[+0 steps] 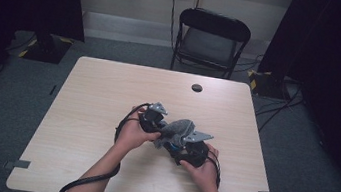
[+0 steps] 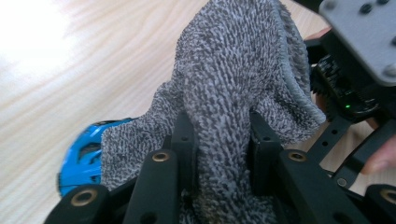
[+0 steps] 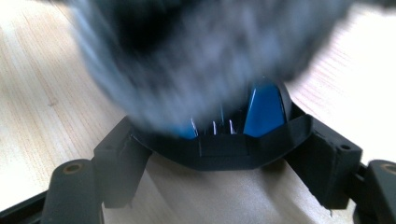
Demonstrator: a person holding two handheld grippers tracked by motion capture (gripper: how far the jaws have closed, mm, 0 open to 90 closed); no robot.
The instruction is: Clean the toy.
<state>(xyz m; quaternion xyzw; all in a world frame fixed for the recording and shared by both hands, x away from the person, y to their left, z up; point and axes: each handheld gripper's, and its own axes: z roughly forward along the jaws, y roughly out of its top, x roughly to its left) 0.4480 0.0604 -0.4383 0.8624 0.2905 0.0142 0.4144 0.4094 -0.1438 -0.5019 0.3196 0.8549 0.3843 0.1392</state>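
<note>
We see a grey terry cloth [image 1: 177, 130] bunched up over a blue toy car [image 2: 83, 156] near the middle of the wooden table [image 1: 98, 96], a little toward the person's side. In the left gripper view the cloth rises as a thick fold between the two black jaws, which are pressed into it from both sides, so the left gripper [image 2: 219, 149] is clamped on the cloth (the car's blue shell peeks out just beneath the fabric, at the left). In the right gripper view the right gripper [image 3: 219, 154] has its jaws set against the car's dark end, one on either side, gripping it, while the cloth hangs blurred over the top. From above, both hands meet at the bundle, grippers nearly touching.
</note>
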